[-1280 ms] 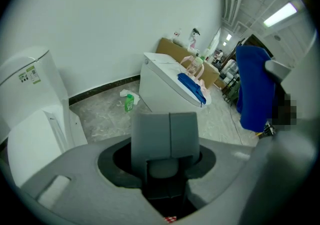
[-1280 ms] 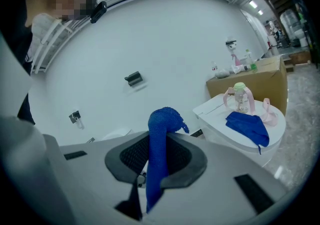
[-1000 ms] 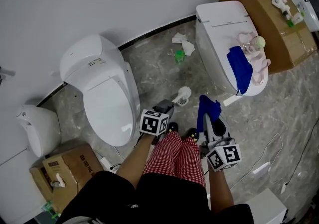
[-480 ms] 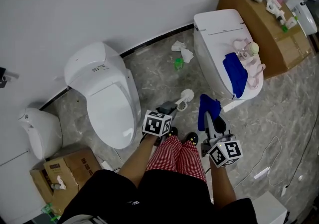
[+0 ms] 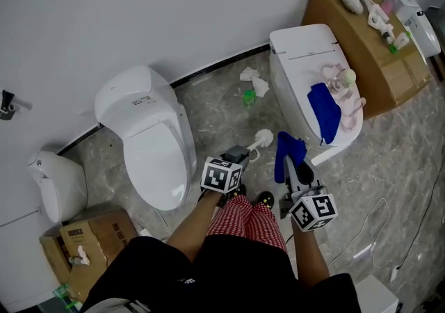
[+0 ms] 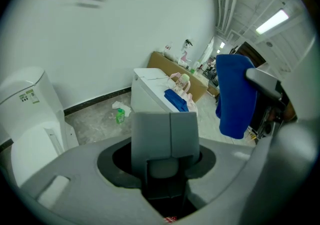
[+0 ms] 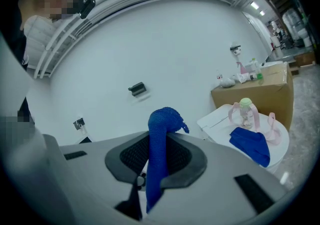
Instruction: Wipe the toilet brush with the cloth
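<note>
My left gripper (image 5: 240, 154) is shut on the toilet brush, gripping its grey handle (image 6: 165, 131). The brush's white head (image 5: 263, 139) sticks out past the jaws above the floor. My right gripper (image 5: 295, 165) is shut on a blue cloth (image 5: 288, 150), which hangs from the jaws just right of the brush head without touching it. In the right gripper view the cloth (image 7: 159, 154) stands up between the jaws. The left gripper view shows the same cloth (image 6: 235, 94) at the right, and the grey handle hides the brush head there.
A white toilet (image 5: 149, 145) stands at the left and a second toilet (image 5: 302, 61) at the right, with another blue cloth (image 5: 323, 111) and a pink bottle on its lid. A green bottle (image 5: 249, 98) and tissues lie on the floor. Cardboard boxes (image 5: 361, 26) stand nearby.
Both grippers have risen a little, still holding the brush and the cloth. The head view has shifted, so the toilets sit slightly differently in frame.
</note>
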